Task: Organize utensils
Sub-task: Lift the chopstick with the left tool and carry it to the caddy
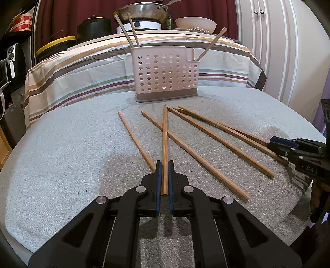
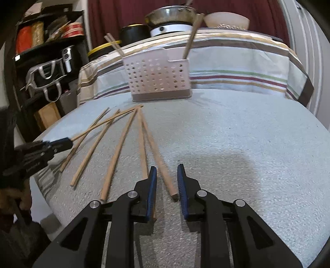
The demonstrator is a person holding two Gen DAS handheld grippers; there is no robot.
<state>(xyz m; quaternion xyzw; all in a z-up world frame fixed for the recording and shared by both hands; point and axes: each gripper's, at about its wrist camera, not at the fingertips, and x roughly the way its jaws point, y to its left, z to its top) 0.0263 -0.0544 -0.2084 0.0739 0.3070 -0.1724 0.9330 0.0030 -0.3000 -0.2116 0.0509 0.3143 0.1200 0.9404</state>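
My left gripper (image 1: 164, 165) is shut on a wooden chopstick (image 1: 164, 134) that points ahead toward the pink perforated utensil holder (image 1: 167, 74). Three chopsticks stand in that holder. Several more chopsticks (image 1: 206, 162) lie fanned on the grey foam mat (image 1: 61, 154). In the right wrist view, my right gripper (image 2: 166, 168) has its jaws a little apart astride the near end of one lying chopstick (image 2: 164, 171), and the pads do not press on it. Beside it lies another chopstick (image 2: 142, 148), passing under the left finger. The left gripper (image 2: 68, 143) shows at that view's left edge, and the holder (image 2: 158, 76) stands at the back.
Behind the holder is a raised surface under a striped cloth (image 1: 82, 68), bearing a metal pan (image 1: 142, 10), a white bowl (image 1: 196, 22) and black pots. Shelves with bags stand on the left (image 2: 47, 61). A white cabinet (image 1: 278, 41) is on the right.
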